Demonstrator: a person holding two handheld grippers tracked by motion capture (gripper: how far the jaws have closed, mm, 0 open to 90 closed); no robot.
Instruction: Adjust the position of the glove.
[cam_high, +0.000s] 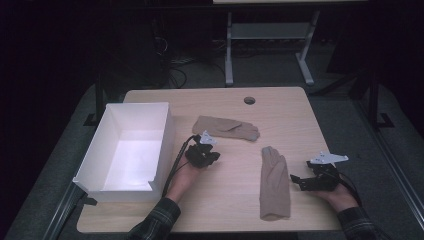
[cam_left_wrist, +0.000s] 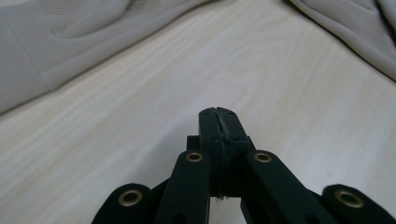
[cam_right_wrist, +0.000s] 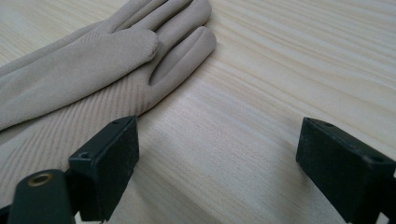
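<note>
resting low on the table (cam_high: 280, 107), the left gripper (cam_left_wrist: 217, 113) has its jaws pressed together on nothing, between the two beige gloves. the right gripper (cam_right_wrist: 217, 161), jaws spread wide, sits near the right edge, just beside the near glove (cam_high: 274, 182). the far glove (cam_high: 226, 128) lies mid-table. likely risk: closing too early again pinches air, not fabric. the white box (cam_high: 163, 145) at the left edge holds nothing.

Two gloves (cam_high: 226, 128) (cam_high: 274, 183) on table (cam_high: 280, 107); white box (cam_high: 112, 167) at left.
</note>
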